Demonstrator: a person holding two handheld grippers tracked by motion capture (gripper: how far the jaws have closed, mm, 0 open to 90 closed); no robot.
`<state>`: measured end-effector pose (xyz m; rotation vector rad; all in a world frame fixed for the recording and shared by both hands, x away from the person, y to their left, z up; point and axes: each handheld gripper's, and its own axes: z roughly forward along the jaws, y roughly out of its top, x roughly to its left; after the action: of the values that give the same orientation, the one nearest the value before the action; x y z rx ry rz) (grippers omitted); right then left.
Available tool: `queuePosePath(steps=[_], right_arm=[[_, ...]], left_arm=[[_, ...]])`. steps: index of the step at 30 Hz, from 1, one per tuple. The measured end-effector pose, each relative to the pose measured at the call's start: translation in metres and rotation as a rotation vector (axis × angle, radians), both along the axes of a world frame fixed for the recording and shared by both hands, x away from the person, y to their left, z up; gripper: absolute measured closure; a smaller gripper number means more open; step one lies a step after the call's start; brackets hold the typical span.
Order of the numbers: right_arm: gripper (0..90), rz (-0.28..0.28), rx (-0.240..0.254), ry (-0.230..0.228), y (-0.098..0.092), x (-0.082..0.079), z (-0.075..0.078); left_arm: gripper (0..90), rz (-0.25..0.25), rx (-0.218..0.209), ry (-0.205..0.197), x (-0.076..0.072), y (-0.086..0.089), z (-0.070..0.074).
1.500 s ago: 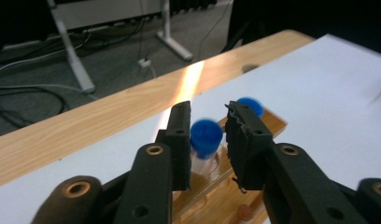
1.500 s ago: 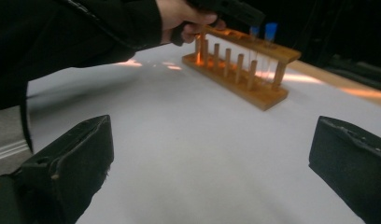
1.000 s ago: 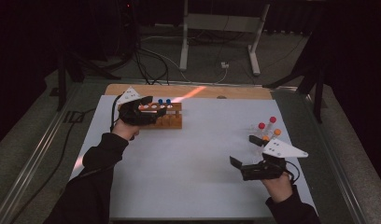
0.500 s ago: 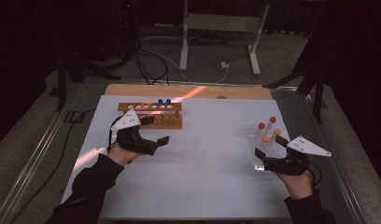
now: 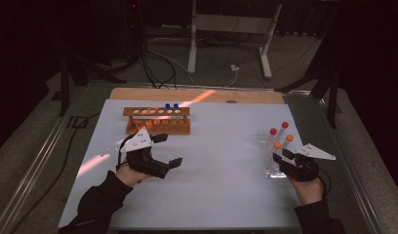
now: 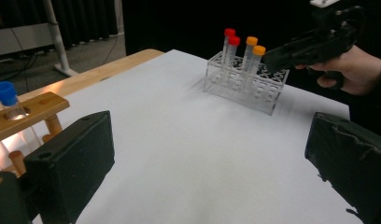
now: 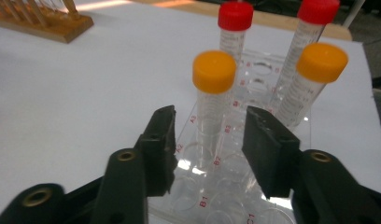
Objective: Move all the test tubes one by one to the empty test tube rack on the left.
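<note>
The right gripper point(image 7: 208, 140) has its jaws half closed, just narrowing around the nearest orange-capped tube point(image 7: 213, 100) without pressing it yet; I'd square them on the tube below its cap before lifting straight up. The left gripper point(image 5: 164, 150) hangs wide and empty. The clear rack point(image 5: 272, 165) on the worktop point(image 5: 221, 161) holds two orange and two red tubes; farther off, the wooden rack point(image 5: 158, 122) holds two blue-capped tubes.

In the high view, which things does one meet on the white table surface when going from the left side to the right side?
Left gripper → wooden rack with two blue-capped tubes → bare white table surface → clear plastic rack with red-capped tubes and orange-capped tubes → right gripper.
</note>
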<state>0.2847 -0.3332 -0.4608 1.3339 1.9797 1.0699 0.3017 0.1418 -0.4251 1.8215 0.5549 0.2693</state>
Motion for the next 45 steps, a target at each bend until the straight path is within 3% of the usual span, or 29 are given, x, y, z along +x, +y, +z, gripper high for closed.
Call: queuePosePath(steps=[5,10,18,26,31,41,45], right_arm=[[65.0,-0.018,-0.016,0.031,0.003,0.006,-0.003],[67.6,-0.004,-0.017,0.050,0.007,0.013,-0.005],[73.5,-0.028,-0.046,0.030,0.011,0.015,-0.006],[74.6,-0.016,-0.059,0.016,0.010,0.014,-0.003],[74.7,-0.011,-0.056,-0.018,0.009,0.010,0.007],[74.7,-0.003,-0.050,-0.171,0.012,-0.010,0.041],[74.8,0.031,-0.037,-0.204,0.021,-0.017,0.049]], left_arm=[[2.4,-0.003,0.006,0.000,0.000,-0.001,-0.002],[2.4,-0.002,0.007,-0.001,0.000,-0.002,-0.002],[2.4,-0.001,0.009,-0.007,-0.001,-0.001,-0.001],[2.4,-0.001,0.008,0.001,0.000,-0.001,-0.002],[2.4,-0.003,-0.001,0.006,0.001,0.001,-0.001],[2.4,-0.010,-0.006,0.006,-0.001,0.001,0.002],[2.4,-0.022,-0.009,0.013,-0.001,-0.001,0.002]])
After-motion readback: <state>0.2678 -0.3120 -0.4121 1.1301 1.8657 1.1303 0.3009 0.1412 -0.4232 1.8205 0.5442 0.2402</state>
